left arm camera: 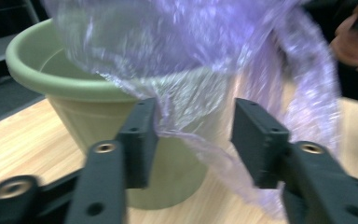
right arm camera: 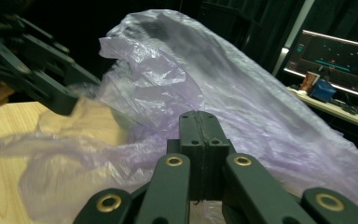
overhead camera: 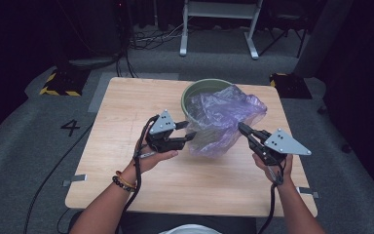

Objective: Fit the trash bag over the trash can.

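Observation:
A pale green plastic pot [overhead camera: 200, 84] [left arm camera: 51, 79] stands on the wooden table [overhead camera: 126, 117] at the back centre. A thin translucent purple bag [overhead camera: 224, 114] [left arm camera: 177, 42] [right arm camera: 251, 98] is draped over its rim and hangs down its front. My left gripper [overhead camera: 191, 129] [left arm camera: 193, 135] is open at the pot's left side, and the bag's lower edge hangs between its jaws, brushing one of them. My right gripper [overhead camera: 240, 127] [right arm camera: 200, 122] is shut at the bag's right side, pinching the film, which rises behind its jaws. The left gripper [right arm camera: 51, 93] also shows at the upper left of the right gripper view.
The table's near half in front of both hands is bare wood. Grey carpet surrounds the table, with a white frame's legs [overhead camera: 214, 29] and cables on the floor behind. A lit screen [right arm camera: 340, 60] stands on a bench in the right gripper view.

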